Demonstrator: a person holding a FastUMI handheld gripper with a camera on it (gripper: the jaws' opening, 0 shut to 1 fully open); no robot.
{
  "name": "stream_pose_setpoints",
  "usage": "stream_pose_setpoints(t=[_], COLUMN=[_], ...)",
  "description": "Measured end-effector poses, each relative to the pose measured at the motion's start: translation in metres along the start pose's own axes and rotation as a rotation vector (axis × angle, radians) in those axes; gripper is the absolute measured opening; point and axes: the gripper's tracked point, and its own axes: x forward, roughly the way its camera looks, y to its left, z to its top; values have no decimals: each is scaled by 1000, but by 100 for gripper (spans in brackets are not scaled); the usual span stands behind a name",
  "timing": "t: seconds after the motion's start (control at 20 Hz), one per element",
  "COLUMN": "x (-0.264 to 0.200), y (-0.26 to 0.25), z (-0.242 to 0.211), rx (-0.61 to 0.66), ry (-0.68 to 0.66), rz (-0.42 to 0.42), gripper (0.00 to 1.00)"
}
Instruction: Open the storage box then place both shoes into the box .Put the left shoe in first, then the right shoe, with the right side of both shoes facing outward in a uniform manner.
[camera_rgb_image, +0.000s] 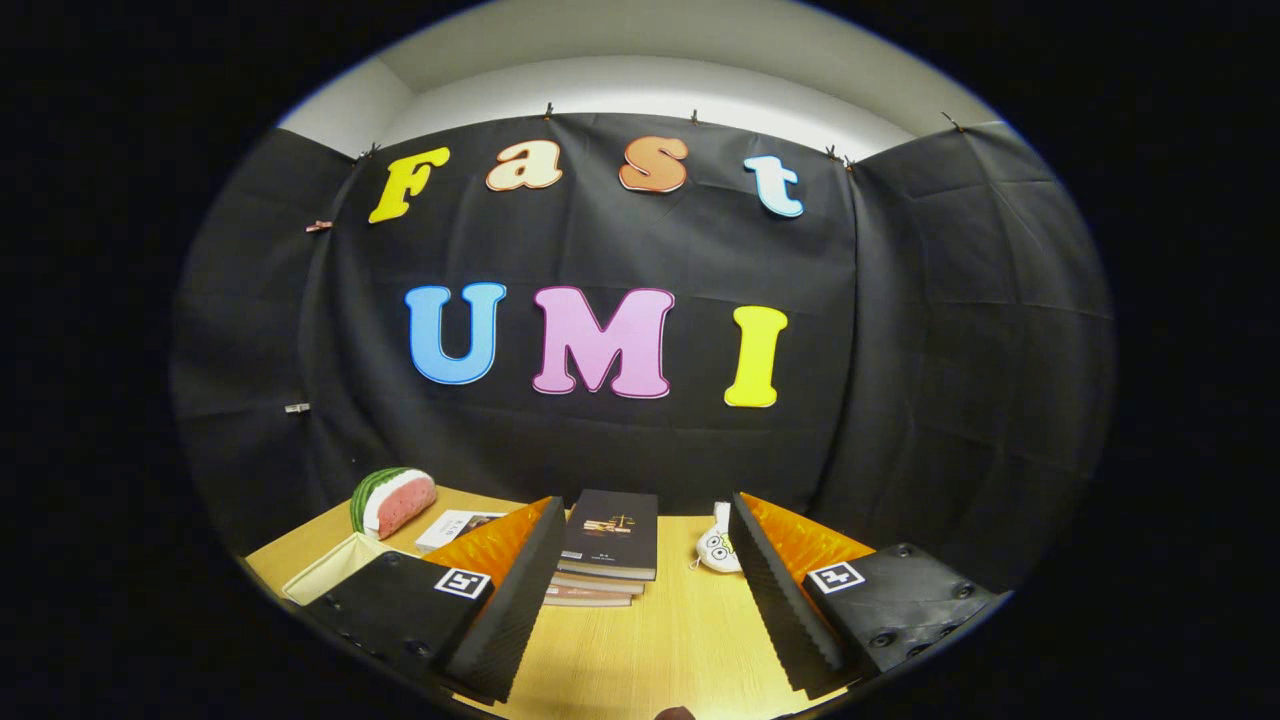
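I held the gripper (640, 600) over the table (660, 650) with its fingers spread wide, pinching nothing. A stack of books (605, 550) lay just beyond them, a watermelon-slice toy (393, 500) further left; I couldn't see the storage box or shoes from here.

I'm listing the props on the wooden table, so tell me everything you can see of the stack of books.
The stack of books lies flat on the light wooden table, just ahead of the open gripper and seen between its spread fingers, which do not touch it. The top book has a dark, matte cover with a small gold emblem and pale lettering. Under it, the edges of about three thinner books show reddish and pale. A small white pouch lies apart beside it.
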Motion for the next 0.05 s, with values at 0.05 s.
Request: stream_pose_setpoints(t=[0.05], x=[1], y=[3], z=[-1], rx=[-3], ry=[0], rz=[7], gripper=[99])
